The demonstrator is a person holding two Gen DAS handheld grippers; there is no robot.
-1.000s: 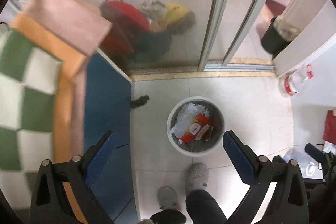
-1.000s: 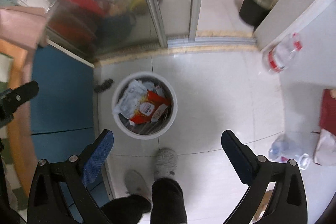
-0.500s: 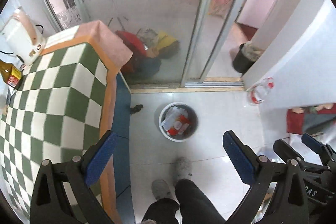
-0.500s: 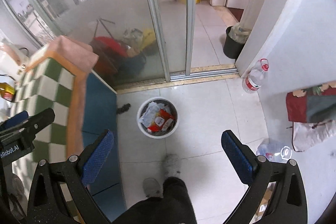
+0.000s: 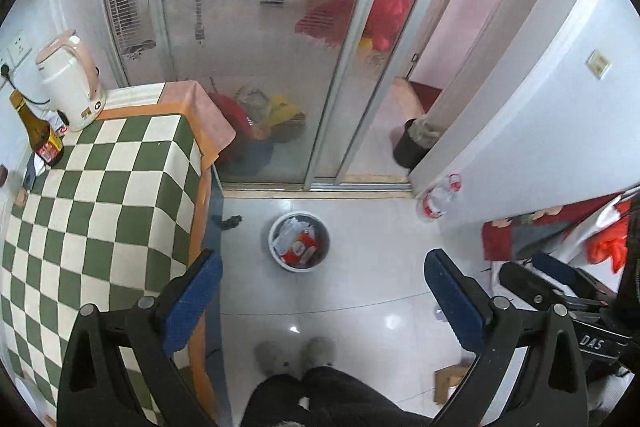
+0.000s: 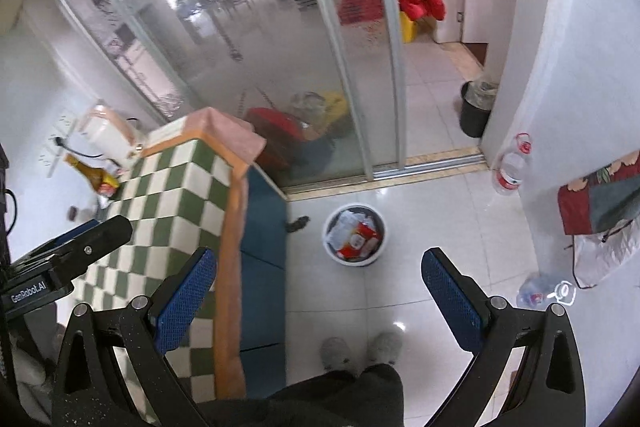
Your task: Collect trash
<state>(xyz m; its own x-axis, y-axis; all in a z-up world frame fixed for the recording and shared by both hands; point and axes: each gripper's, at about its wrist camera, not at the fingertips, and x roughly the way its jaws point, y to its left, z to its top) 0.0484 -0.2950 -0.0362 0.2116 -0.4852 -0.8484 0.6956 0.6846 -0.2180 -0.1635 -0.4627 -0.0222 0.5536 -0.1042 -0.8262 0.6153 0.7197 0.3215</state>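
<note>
A white waste bin (image 5: 299, 242) (image 6: 355, 239) stands on the tiled floor far below, holding red and white wrappers and crumpled paper. My left gripper (image 5: 322, 297) hangs high above it, open, with nothing between its blue pads. My right gripper (image 6: 318, 293) is also open and empty, held high beside the table. The right gripper's body (image 5: 560, 287) shows at the right of the left wrist view, and the left gripper's body (image 6: 68, 255) shows at the left of the right wrist view.
A table with a green-checked cloth (image 5: 100, 211) carries a white kettle (image 5: 70, 83) and a brown bottle (image 5: 40, 139). Plastic bottles (image 5: 438, 197) (image 6: 544, 291) lie on the floor by the wall. A black bin (image 6: 476, 109) sits past the glass sliding door (image 5: 256, 47). The person's slippers (image 5: 294, 353) are below.
Both grippers have risen well above the bin, which now looks much smaller. The tabletop with kettle and bottle has come into view. Both stayed open.
</note>
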